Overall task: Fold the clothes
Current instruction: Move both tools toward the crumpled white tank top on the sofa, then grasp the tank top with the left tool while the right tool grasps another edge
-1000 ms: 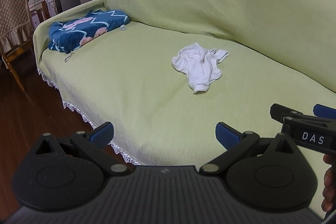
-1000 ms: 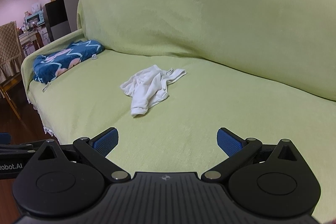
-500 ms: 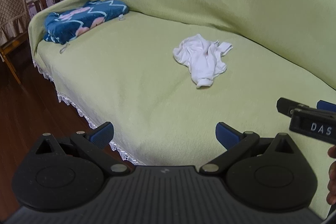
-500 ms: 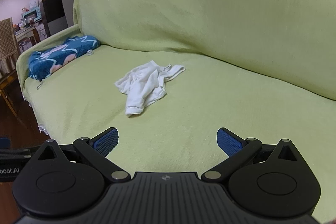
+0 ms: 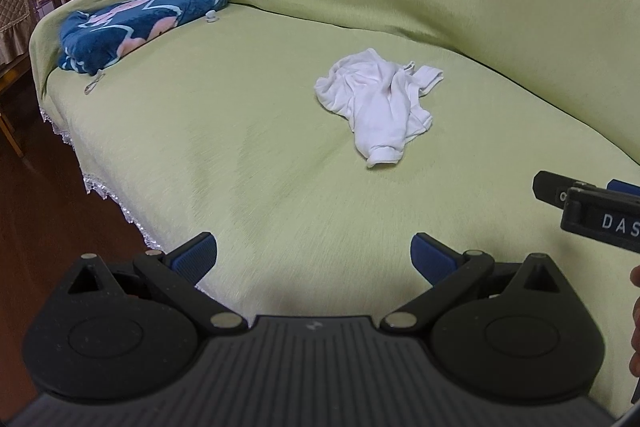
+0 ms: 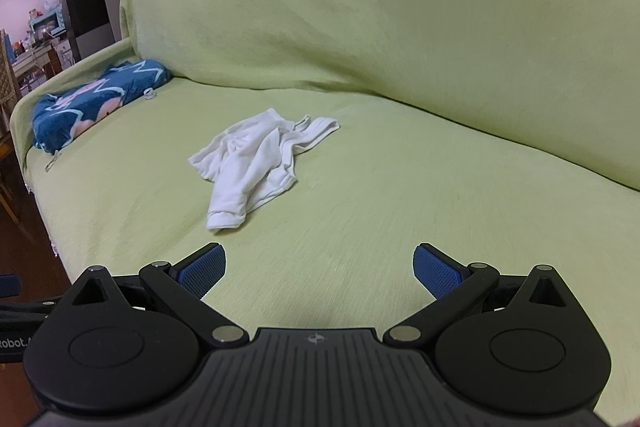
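White garment (image 6: pixel 256 163) lies crumpled on the sofa (image 6: pixel 400 227); both hand-held grippers spread wide, empty.

Soft white cloth garment (image 6: pixel 256 163); matt

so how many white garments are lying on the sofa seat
1. A crumpled white garment lies near the middle of the green sofa seat, ahead of both open grippers. The blue patterned blanket at the far end could hide more.
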The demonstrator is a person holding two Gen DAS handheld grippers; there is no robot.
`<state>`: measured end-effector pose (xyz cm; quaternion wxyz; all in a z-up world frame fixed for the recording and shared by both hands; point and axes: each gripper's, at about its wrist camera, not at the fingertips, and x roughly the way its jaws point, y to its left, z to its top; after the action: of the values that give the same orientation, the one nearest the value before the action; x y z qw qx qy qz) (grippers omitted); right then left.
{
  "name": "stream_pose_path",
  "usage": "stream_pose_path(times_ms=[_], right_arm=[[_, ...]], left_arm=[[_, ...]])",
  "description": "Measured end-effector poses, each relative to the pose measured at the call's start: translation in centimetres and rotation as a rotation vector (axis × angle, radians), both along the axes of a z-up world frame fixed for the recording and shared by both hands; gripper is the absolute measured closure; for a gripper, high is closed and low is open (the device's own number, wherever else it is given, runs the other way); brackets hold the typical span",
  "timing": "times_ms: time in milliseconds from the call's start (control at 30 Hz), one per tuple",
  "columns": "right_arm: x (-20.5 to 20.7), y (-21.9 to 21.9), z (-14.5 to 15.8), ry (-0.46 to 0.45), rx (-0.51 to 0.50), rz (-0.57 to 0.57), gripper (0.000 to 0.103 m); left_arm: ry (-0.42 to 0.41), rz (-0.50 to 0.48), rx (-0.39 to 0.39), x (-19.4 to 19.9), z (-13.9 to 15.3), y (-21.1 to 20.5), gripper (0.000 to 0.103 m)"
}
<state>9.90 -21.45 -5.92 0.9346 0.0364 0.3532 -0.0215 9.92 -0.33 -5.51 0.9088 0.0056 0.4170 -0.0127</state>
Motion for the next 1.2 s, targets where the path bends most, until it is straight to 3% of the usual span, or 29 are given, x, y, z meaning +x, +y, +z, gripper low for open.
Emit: stream_pose_path(times_ms=[467,733,867,1000,1100,1167,1200], right_arm=[[2.9,-1.1,-1.8,0.009,-0.001,0.003,0.000],[5.4,-2.3,-3.4,-0.030,0.034,0.033,0.000],[7.5,-3.1,-4.7,-0.035,0.035,0.047,0.000],[10.2,-4.9,-6.3,-0.008,0.087,0.062,0.001],[12.6,-6.4,-7.4,0.019,0.202,0.083,0.010],[14.4,-7.0,-8.3,0.054,0.271,0.108,0.029],[15.3,-7.1,-8.9,0.070,0.303,0.122,0.033]], left_arm=[[-0.002,-0.028,0.015,4.1,-1.4,-1.7,0.001],[0.013,-0.037,0.020,7.3,-4.0,-1.8,0.001],[-0.040,-0.084,0.056,8.9,-5.3,-2.2,0.004],[-0.075,-0.195,0.058,10.4,-6.6,-3.6,0.019],[-0.100,-0.284,0.063,11.7,-7.8,-4.8,0.030],[-0.120,-0.330,0.109,12.6,-8.8,-5.8,0.047],[-0.124,-0.348,0.133,13.1,-9.3,-6.3,0.059]])
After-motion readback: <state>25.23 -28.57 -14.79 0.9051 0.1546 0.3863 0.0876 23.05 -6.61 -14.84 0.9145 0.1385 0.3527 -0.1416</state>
